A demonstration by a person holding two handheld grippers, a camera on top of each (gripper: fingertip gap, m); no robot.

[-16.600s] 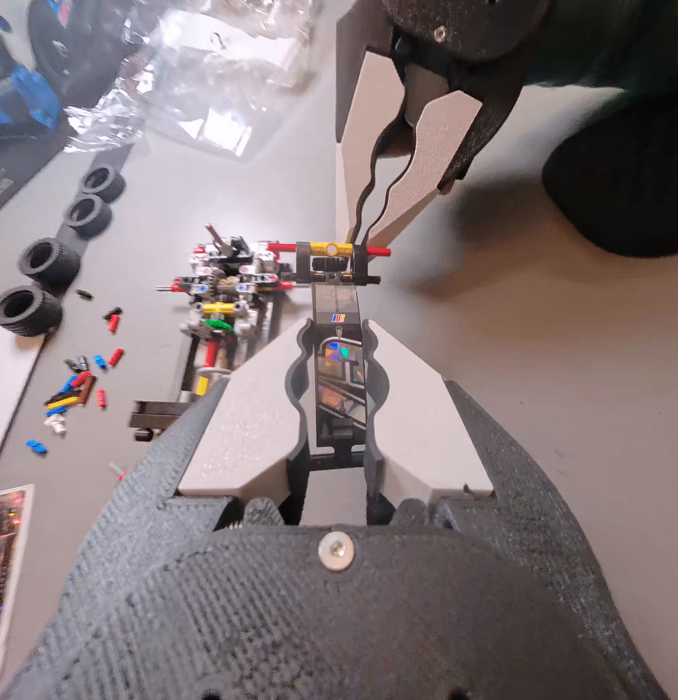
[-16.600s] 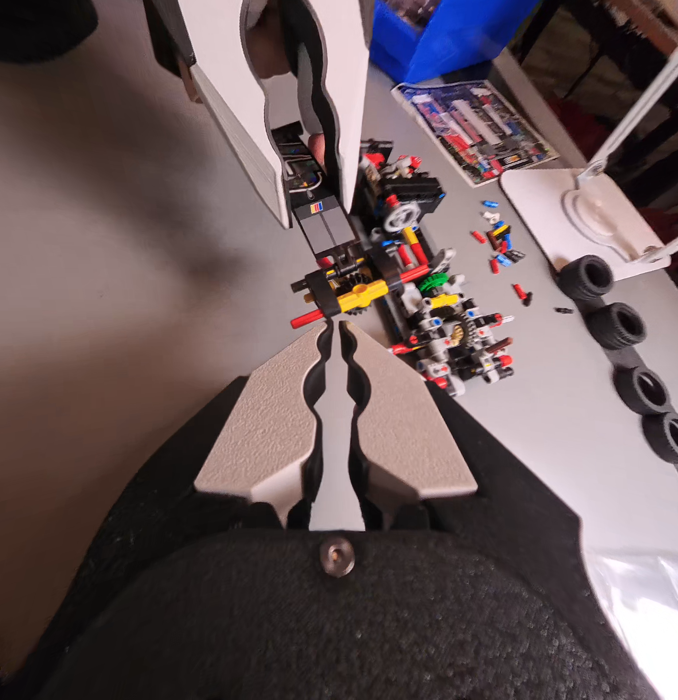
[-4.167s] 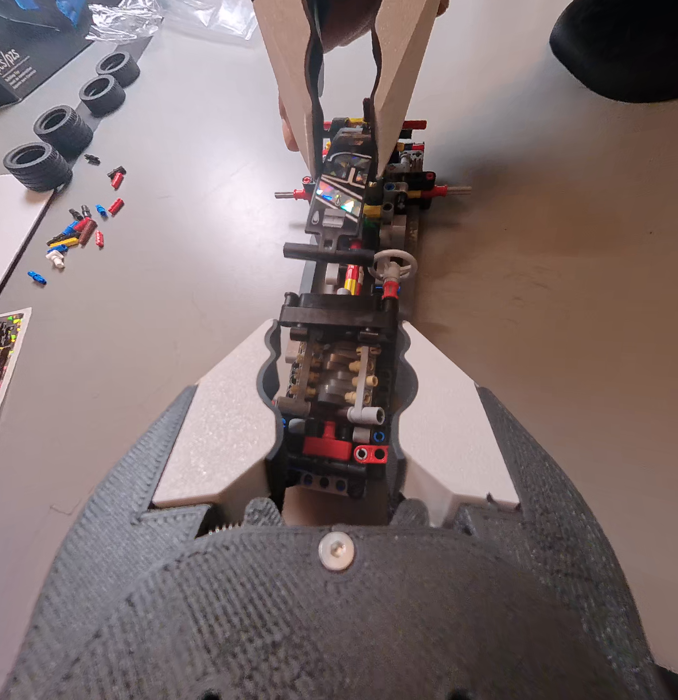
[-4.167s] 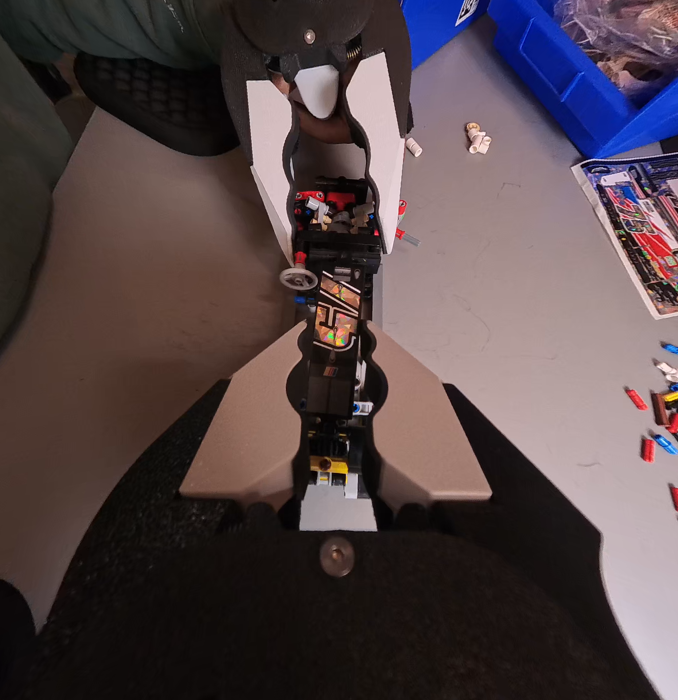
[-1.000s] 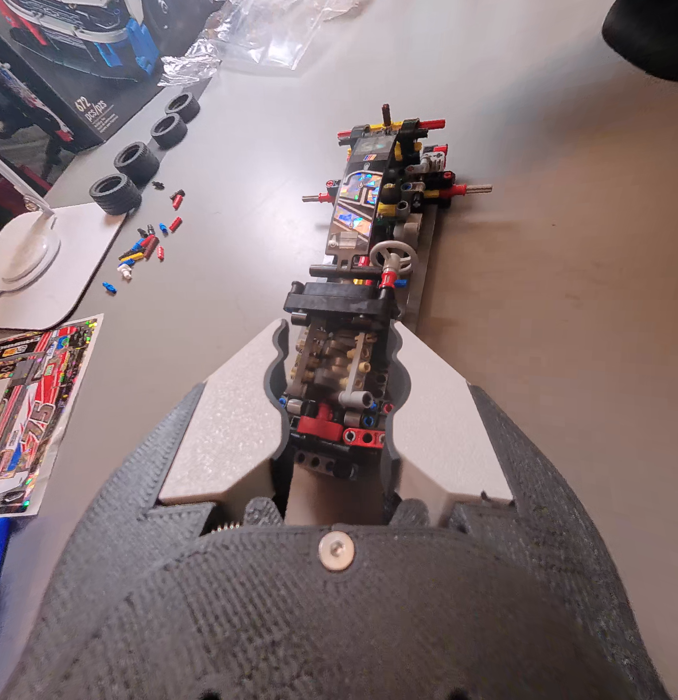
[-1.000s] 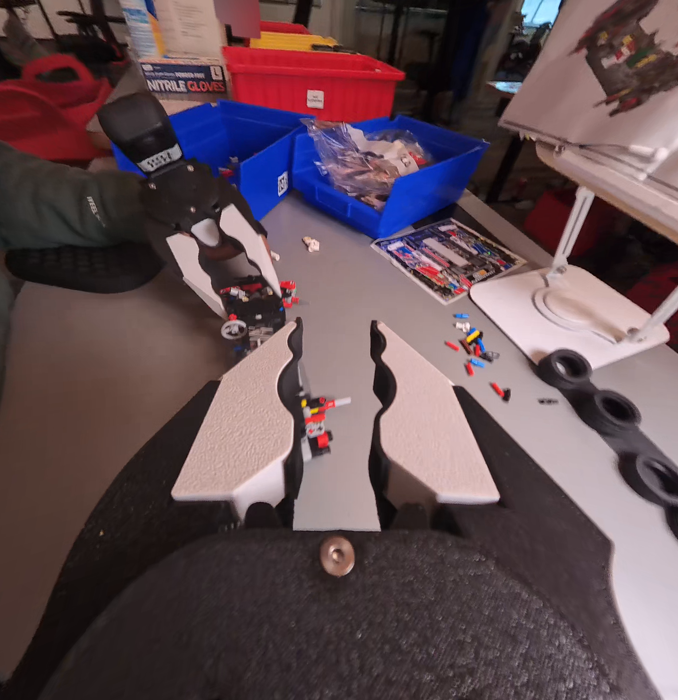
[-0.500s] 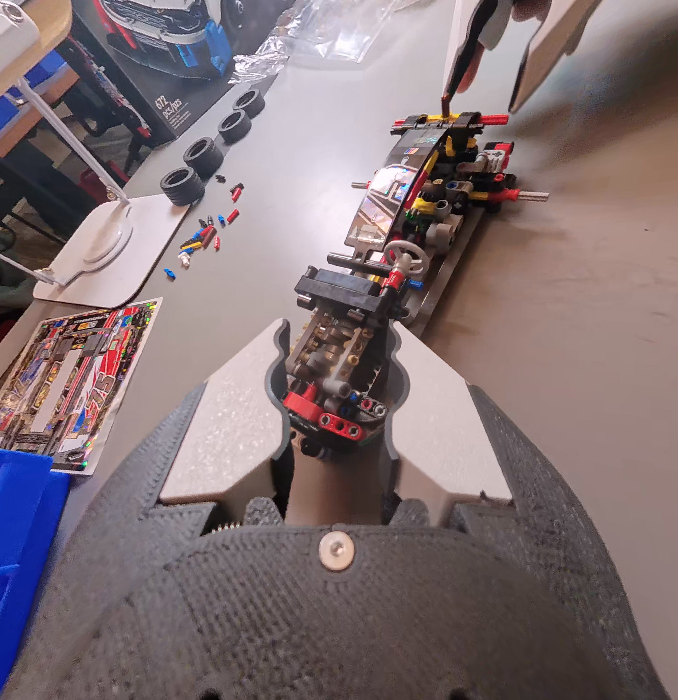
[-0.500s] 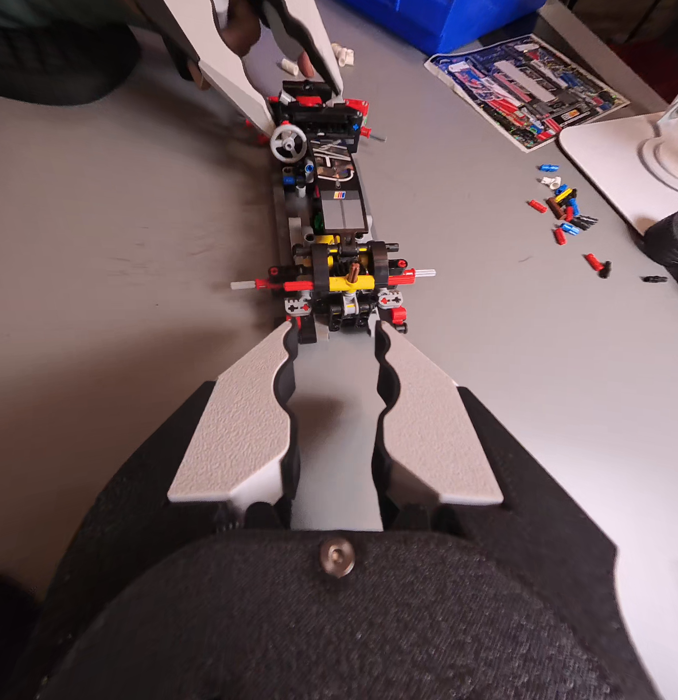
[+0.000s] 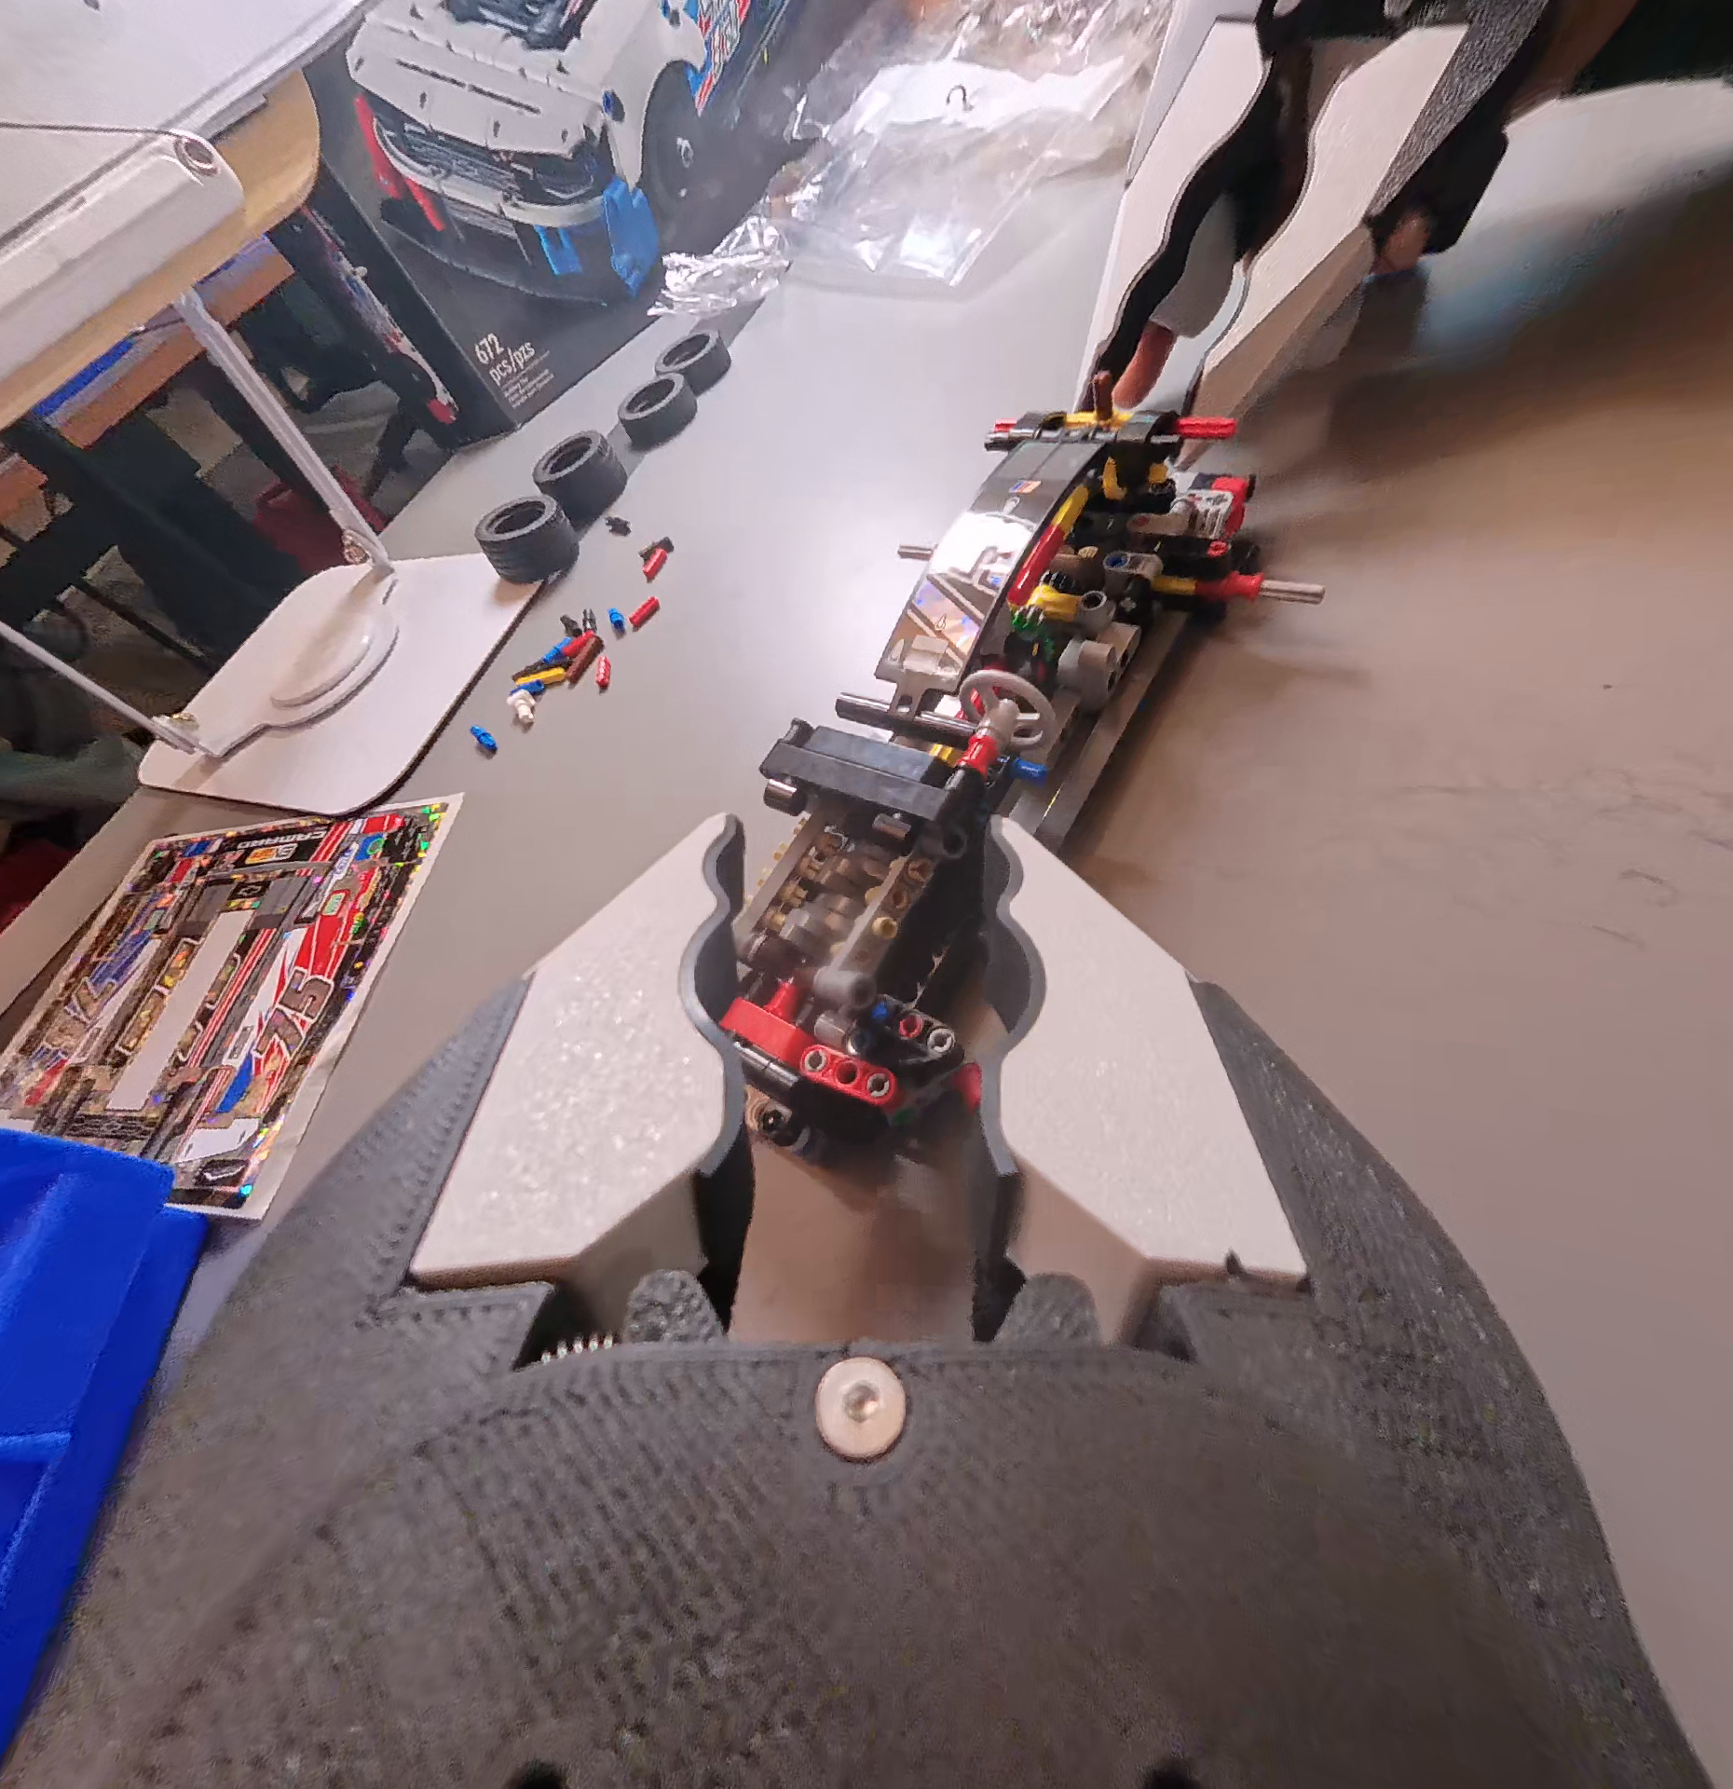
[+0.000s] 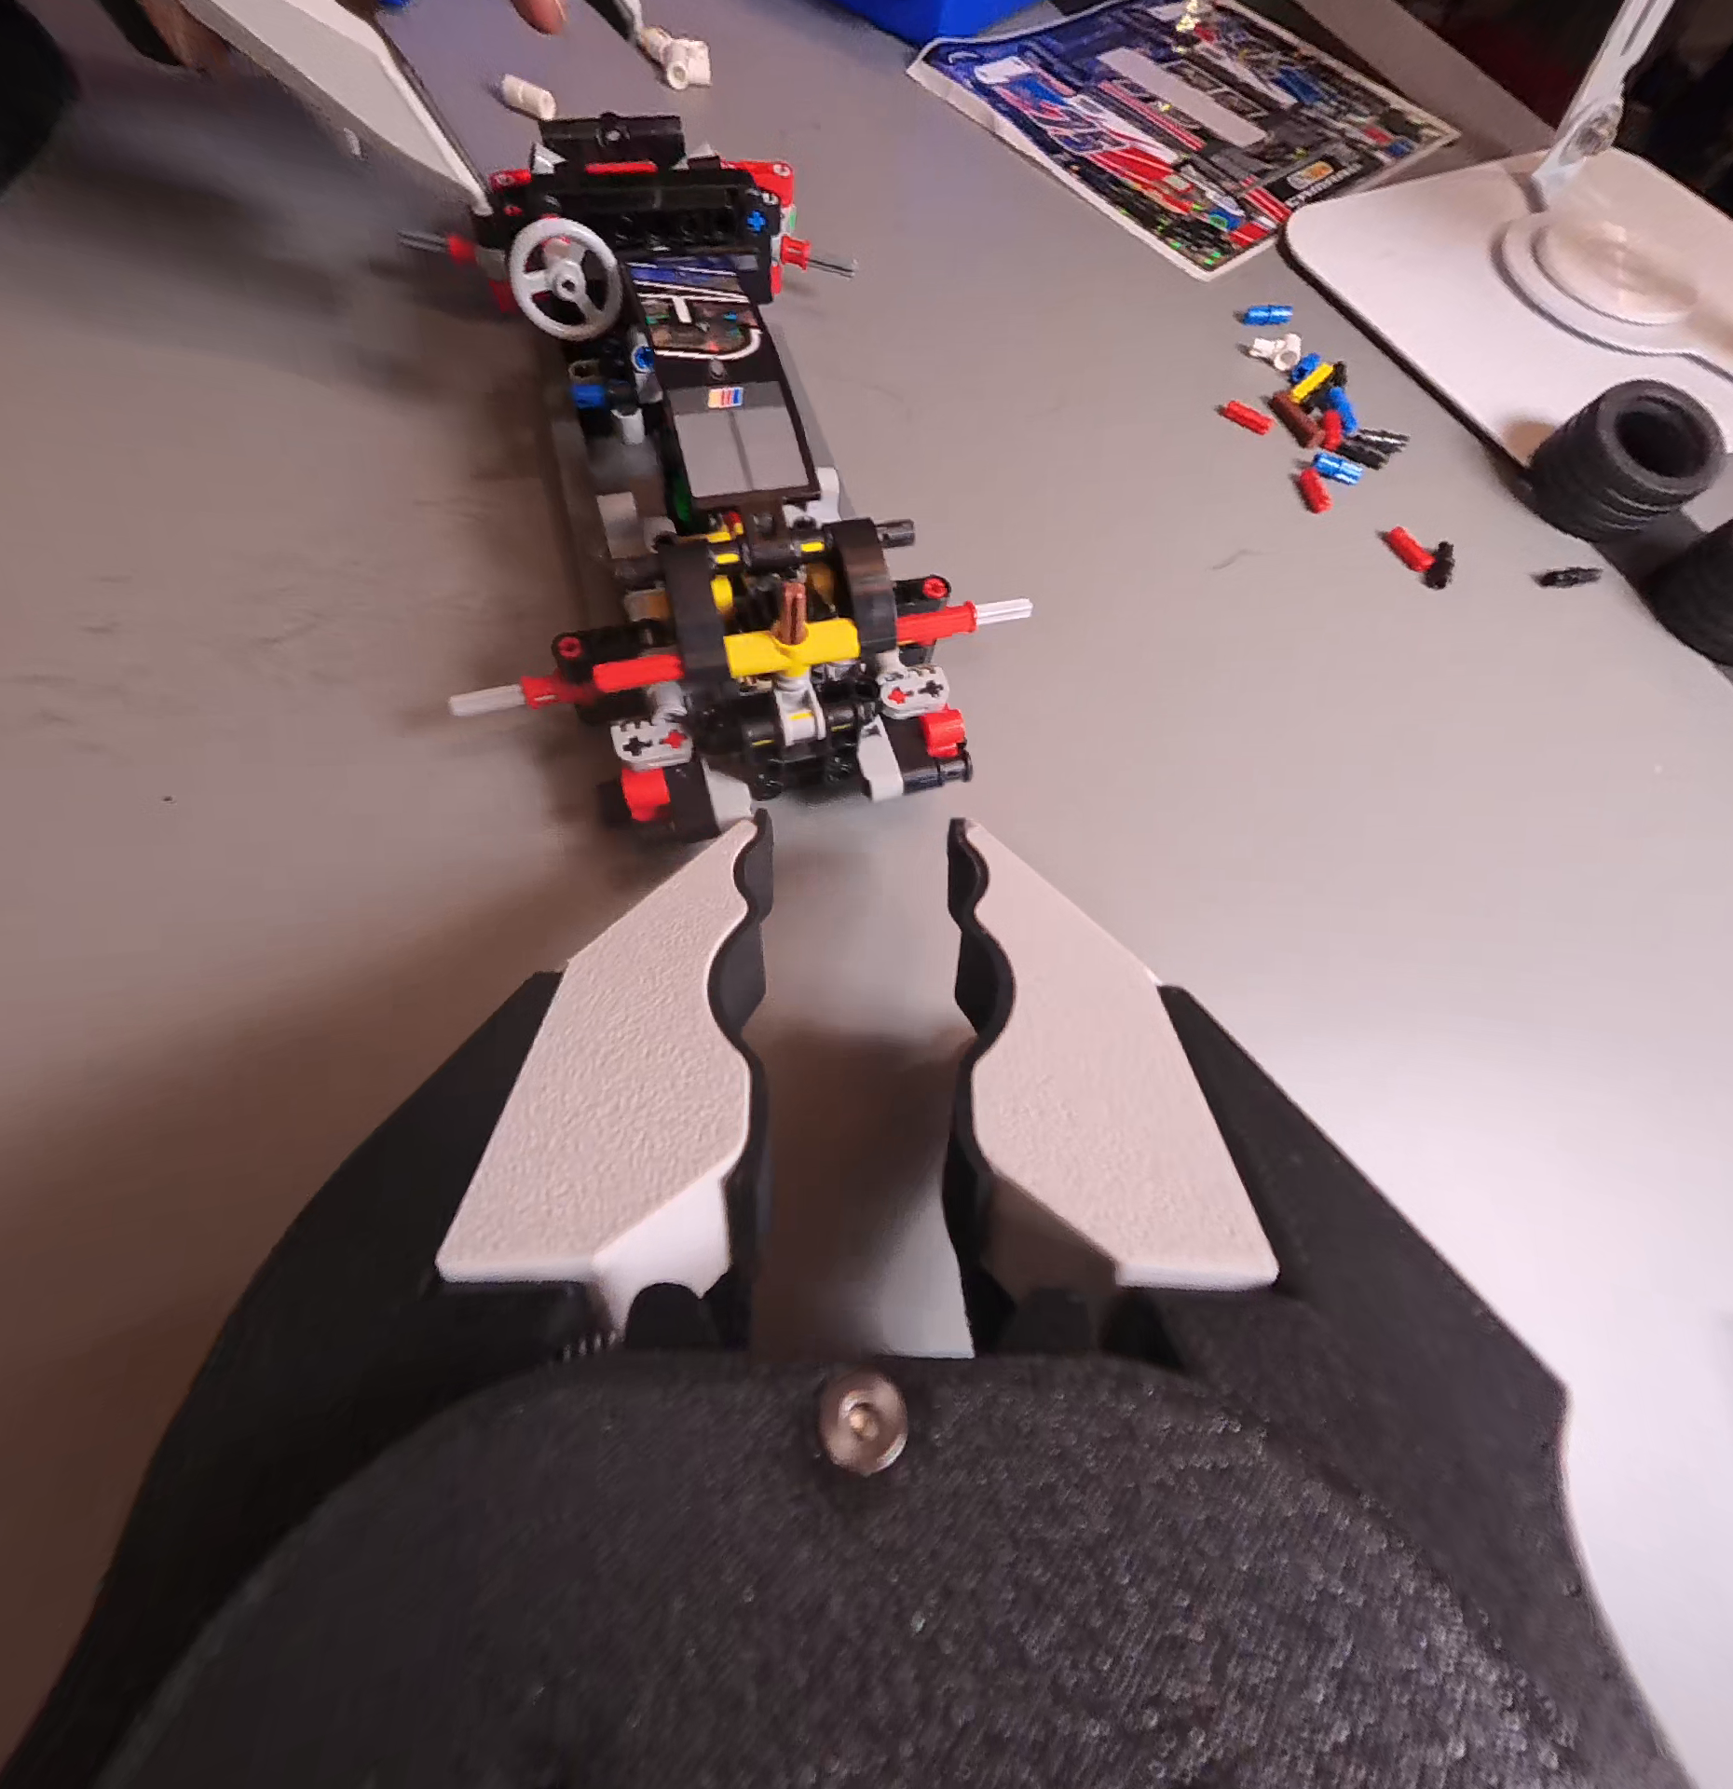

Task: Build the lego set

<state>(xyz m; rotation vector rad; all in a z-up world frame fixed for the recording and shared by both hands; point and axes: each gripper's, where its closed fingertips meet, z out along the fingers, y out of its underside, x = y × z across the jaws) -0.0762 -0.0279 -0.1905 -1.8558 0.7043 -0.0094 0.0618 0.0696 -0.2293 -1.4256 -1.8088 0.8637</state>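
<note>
We find the left gripper [image 9: 858,978] with jaws clamped on the near end of the lego chassis [image 9: 1017,620], which lies lengthwise on the worktop [image 9: 1424,871]. At its far end the right gripper [image 10: 858,842] stands with jaws apart, apparently clear of it.

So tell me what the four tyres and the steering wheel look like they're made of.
Tyres: probably soft rubber, going by the matt black surface with ribbed tread that reflects no light. Steering wheel: likely hard moulded plastic, light grey, smooth with a slight sheen and crisp spokes.
</note>
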